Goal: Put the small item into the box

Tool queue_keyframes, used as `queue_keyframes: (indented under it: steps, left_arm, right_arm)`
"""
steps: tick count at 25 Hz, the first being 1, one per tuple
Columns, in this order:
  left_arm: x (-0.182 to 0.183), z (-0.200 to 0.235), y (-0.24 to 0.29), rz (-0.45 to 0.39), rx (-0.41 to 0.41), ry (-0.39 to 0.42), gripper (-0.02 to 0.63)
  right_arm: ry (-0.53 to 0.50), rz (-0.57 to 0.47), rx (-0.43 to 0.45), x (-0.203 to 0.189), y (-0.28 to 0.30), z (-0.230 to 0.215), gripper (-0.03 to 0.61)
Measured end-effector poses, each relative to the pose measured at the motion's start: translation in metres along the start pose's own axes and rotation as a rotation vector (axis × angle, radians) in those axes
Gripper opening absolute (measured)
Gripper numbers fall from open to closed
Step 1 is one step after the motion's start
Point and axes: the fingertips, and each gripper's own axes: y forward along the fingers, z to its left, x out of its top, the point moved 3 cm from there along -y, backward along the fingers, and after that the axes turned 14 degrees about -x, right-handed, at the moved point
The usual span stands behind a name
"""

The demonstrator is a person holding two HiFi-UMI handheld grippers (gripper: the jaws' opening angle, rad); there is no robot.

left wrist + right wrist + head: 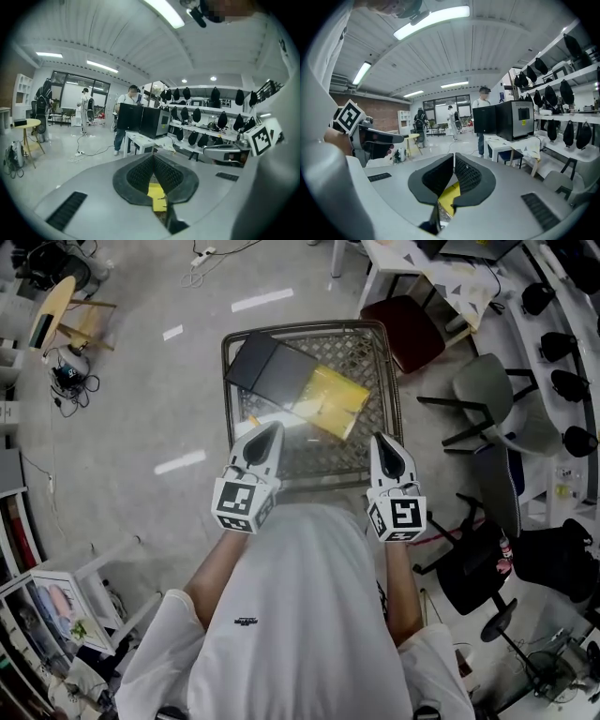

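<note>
A wire-mesh table [380, 357] stands in front of me in the head view. On it lie a flat black box [267, 367] and a yellow flat item [330, 401], partly overlapping. My left gripper [271, 428] is held over the table's near left part, and my right gripper [384, 440] over its near right edge. Both point forward and hold nothing. In the left gripper view the left gripper [153, 158] is shut at the tips, with yellow [157, 193] showing below. The right gripper [453, 157] looks the same, over the yellow [449, 197].
A dark red chair [408, 329], a grey chair [492, 395] and a black office chair [478, 568] stand to the table's right. Cables [66, 376] lie on the floor at left. People [123, 119] stand by a white desk [520, 143] far off.
</note>
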Motion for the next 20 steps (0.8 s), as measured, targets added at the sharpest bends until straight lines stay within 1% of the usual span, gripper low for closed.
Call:
queue_keyframes:
  steps: [5, 9, 14, 20]
  left_arm:
    - [0.005, -0.001, -0.012, -0.024, 0.012, 0.003, 0.002]
    - [0.01, -0.003, -0.014, -0.036, 0.006, 0.017, 0.002]
    - [0.006, -0.008, -0.015, -0.035, 0.0, 0.013, 0.002]
    - [0.009, -0.012, -0.015, -0.04, -0.005, 0.028, 0.002]
  right_arm:
    - [-0.006, -0.006, 0.003, 0.006, -0.008, 0.004, -0.001]
    - [-0.002, -0.022, 0.016, 0.017, -0.009, 0.012, 0.0]
    - [-0.033, -0.022, 0.037, 0.021, -0.01, 0.018, -0.002]
    - [-0.032, -0.023, 0.053, 0.021, -0.01, 0.021, -0.002]
